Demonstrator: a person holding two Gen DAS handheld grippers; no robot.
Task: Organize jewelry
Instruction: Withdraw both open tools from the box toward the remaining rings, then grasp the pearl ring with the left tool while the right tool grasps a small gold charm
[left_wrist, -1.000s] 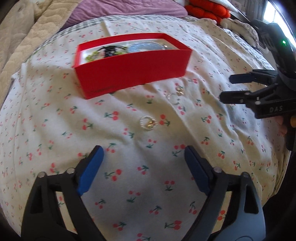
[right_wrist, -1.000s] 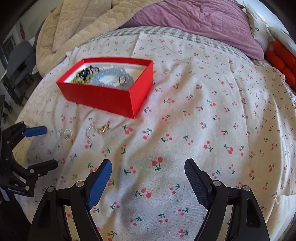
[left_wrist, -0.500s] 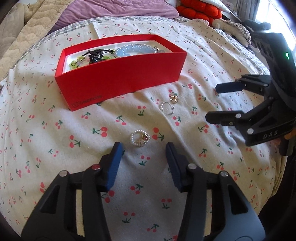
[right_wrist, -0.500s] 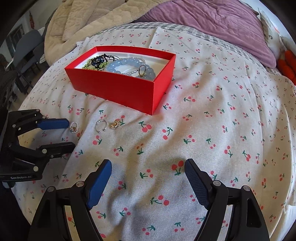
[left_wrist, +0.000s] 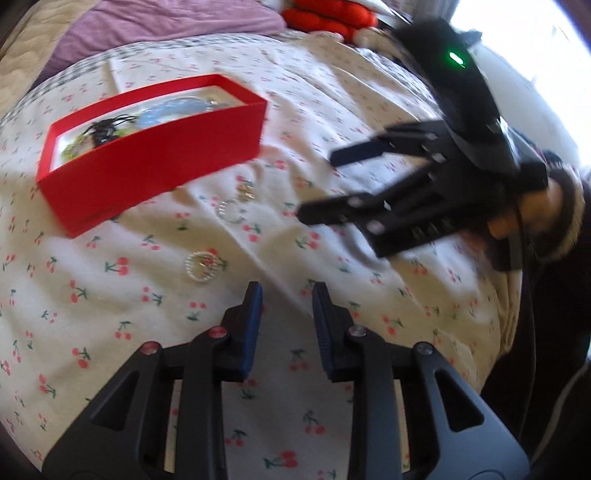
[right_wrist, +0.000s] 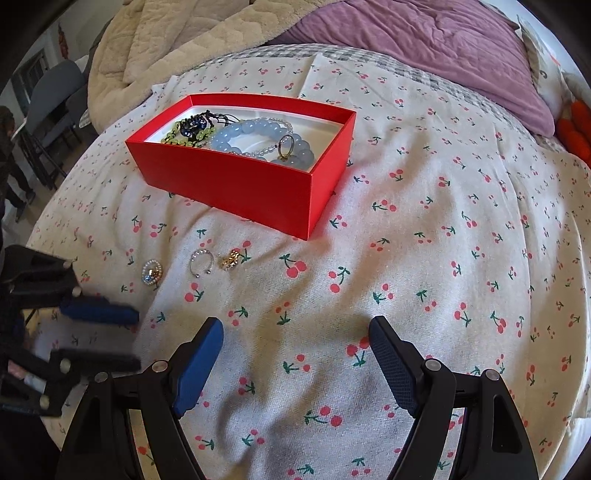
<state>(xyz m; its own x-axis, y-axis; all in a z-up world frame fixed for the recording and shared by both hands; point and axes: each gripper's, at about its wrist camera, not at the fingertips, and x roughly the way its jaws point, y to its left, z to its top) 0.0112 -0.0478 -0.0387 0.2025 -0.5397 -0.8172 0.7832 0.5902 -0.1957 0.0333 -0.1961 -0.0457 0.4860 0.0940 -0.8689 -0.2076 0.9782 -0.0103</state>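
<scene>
We see bracelets in the box (right_wrist: 236, 184), three rings (right_wrist: 201, 262) left on the bed (right_wrist: 424, 240), both tongs (left_wrist: 286, 295) (right_wrist: 295, 332) apart, empty.

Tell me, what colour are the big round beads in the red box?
Pale blue. The beaded bracelet lies inside the red box, clearest in the right wrist view.

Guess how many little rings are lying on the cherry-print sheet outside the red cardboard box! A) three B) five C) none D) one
A: in the right wrist view a pearl-edged ring, an open silver ring and a small gold ring lie in a row on the cherry-print sheet, in front of the red cardboard box.
</scene>
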